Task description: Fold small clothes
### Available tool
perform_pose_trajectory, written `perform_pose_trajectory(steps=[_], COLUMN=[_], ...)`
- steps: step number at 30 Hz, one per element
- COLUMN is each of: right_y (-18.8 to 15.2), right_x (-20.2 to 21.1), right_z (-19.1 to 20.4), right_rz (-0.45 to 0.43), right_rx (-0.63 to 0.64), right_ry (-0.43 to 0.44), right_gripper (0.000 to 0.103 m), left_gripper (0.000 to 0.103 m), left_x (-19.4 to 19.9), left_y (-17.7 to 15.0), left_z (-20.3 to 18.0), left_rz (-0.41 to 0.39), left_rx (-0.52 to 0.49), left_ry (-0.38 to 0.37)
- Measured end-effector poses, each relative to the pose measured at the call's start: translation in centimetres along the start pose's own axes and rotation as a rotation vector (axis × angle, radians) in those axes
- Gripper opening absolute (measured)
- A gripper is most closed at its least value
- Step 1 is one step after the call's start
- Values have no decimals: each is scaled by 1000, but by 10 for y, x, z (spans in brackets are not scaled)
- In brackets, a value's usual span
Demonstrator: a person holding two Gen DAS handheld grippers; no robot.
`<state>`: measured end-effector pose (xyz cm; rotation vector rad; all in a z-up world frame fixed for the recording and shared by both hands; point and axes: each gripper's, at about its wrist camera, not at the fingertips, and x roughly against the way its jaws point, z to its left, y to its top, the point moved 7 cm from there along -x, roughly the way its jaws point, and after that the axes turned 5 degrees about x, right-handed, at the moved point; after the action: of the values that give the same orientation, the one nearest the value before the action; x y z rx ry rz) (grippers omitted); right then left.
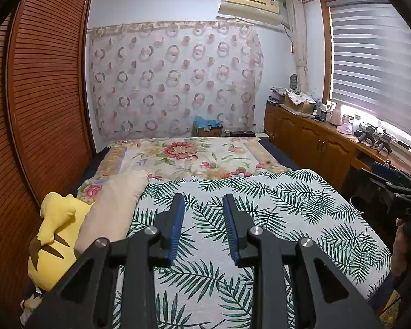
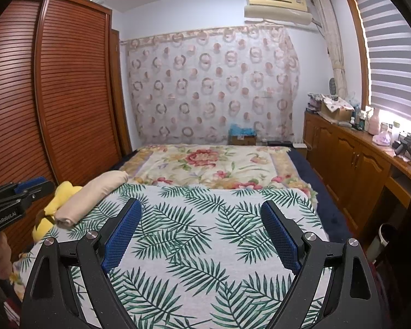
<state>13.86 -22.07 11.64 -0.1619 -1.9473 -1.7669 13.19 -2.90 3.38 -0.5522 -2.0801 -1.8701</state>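
Observation:
A folded beige garment (image 1: 115,208) lies at the left edge of the palm-leaf sheet (image 1: 287,219) on the bed; it also shows in the right wrist view (image 2: 93,197). My left gripper (image 1: 204,200) hovers above the sheet, right of the garment, jaws partly open and empty. My right gripper (image 2: 201,208) hovers above the sheet (image 2: 205,246) with jaws wide open and empty. The left gripper also shows at the left edge of the right wrist view (image 2: 30,185). The right gripper's body shows at the right edge of the left wrist view (image 1: 397,194).
A yellow plush toy (image 1: 54,233) sits left of the garment. A floral blanket (image 1: 200,156) covers the far half of the bed. A slatted wooden wardrobe (image 1: 41,96) stands on the left. A wooden cabinet (image 1: 315,139) with clutter runs along the right under the window.

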Motion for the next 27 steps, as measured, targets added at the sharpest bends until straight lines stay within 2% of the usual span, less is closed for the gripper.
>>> perform_pose_trajectory(steps=[27], right_y=[3], right_x=[0], right_z=[-1], right_rz=[-6], right_rx=[0], right_ry=[-2], right_gripper=[91], left_gripper=[28], left_x=[0], left_y=[3], left_z=[5], left_rz=[-7], left_rx=[2], left_ry=[4])
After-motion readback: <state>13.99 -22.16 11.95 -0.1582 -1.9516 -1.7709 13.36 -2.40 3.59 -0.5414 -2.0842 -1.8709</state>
